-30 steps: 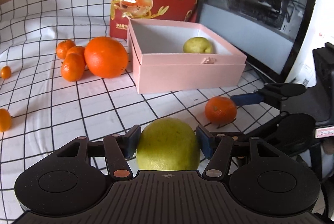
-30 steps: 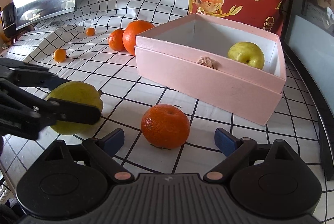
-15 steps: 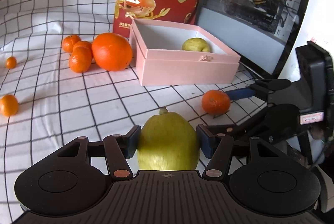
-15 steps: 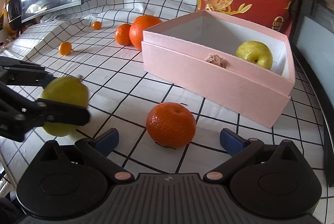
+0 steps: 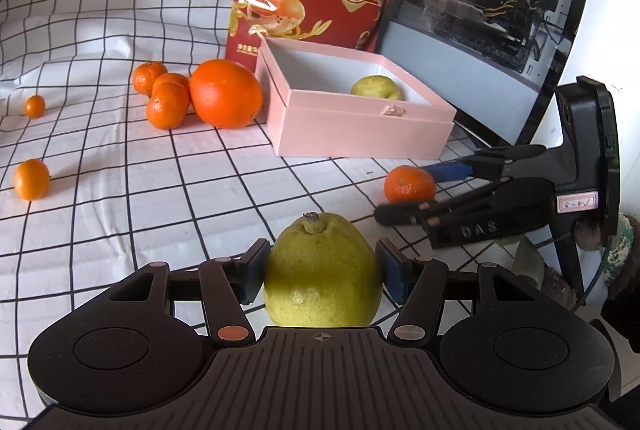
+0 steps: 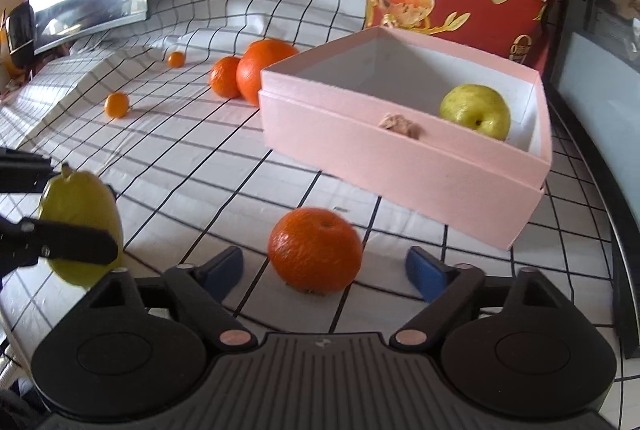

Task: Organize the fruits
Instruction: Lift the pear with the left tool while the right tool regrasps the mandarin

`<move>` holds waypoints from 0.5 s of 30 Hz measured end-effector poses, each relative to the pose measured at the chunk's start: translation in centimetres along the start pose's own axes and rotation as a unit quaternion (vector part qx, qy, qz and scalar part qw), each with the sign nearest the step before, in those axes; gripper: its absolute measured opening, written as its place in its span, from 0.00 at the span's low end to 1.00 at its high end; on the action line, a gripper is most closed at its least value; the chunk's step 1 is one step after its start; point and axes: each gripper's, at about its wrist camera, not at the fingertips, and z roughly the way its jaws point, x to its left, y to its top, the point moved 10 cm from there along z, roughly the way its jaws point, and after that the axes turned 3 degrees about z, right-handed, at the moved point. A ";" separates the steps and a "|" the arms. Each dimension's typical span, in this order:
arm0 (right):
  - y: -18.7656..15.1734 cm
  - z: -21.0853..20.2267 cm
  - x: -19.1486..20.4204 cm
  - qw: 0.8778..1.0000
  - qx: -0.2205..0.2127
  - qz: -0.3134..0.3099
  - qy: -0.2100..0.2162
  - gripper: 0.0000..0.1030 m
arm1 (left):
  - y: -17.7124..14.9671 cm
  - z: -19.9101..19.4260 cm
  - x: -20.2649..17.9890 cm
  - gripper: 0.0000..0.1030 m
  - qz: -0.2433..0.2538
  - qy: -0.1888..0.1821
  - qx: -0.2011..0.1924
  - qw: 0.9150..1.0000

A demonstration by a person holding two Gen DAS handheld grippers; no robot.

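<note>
1. Pears are going into the pink box [image 6: 404, 165]: one green pear [image 6: 476, 109] is already lying in its far right corner, and a second pear [image 5: 322, 274] is being carried clear of the checked cloth [image 5: 120, 197] by the left gripper [image 5: 322, 270].
2. Left gripper pads are pressing on the pear's widest part, one on each flank, with the stalk end pointing away from the camera. That looks a sound hold; the fruit seems firm and fairly heavy, with smooth skin that could slip or bruise under a hard squeeze.
3. Right gripper [image 6: 324, 266] is standing with its jaws apart on either side of a mandarin [image 6: 316, 250] that is resting on the cloth just in front of the box. The jaws have just been closing in, yet neither pad is touching the fruit.
4. Mandarin peel is likely soft and loose, so a light grip across the middle should be enough; it should weigh little.
5. Other fruit, a large orange [image 5: 226, 99], several mandarins and small kumquats, is lying to the box's left.
</note>
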 end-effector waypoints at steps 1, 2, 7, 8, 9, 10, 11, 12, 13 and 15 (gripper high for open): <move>0.2 0.0 -0.1 1.000 -0.003 0.000 -0.004 0.73 | 0.0 0.0 0.0 0.62 0.001 0.000 0.000 1.000; 0.4 0.1 -0.1 1.000 -0.006 -0.002 -0.004 0.63 | -0.1 0.0 0.0 0.62 0.001 0.000 0.000 1.000; 0.7 -0.1 0.6 1.000 -0.004 -0.003 0.006 0.43 | -0.1 -0.1 0.0 0.62 -0.002 -0.003 -0.003 1.000; 0.6 -0.3 0.7 1.000 -0.005 -0.006 0.003 0.43 | -0.2 -0.2 0.0 0.62 -0.003 -0.004 -0.004 1.000; 0.5 -0.5 0.7 1.000 -0.007 -0.009 0.000 0.43 | -0.3 -0.1 0.0 0.62 -0.005 -0.007 -0.004 1.000; 0.3 -0.8 0.8 1.000 -0.009 -0.012 -0.003 0.43 | -0.4 0.0 0.0 0.63 -0.007 -0.011 -0.002 1.000; 0.2 -1.1 0.8 1.000 -0.010 -0.015 -0.004 0.43 | -0.5 0.0 0.0 0.63 -0.011 -0.016 0.001 1.000; -0.1 -1.4 0.8 1.000 -0.011 -0.017 -0.004 0.43 | -0.6 0.1 0.0 0.63 -0.016 -0.020 0.004 1.000; -0.3 -1.8 0.7 1.000 -0.011 -0.017 -0.005 0.43 | -0.7 0.2 -0.1 0.64 -0.019 -0.024 0.006 1.000; -0.7 -2.3 0.4 1.000 -0.011 -0.015 -0.007 0.43 | -0.8 0.3 -0.1 0.64 -0.027 -0.028 0.009 0.999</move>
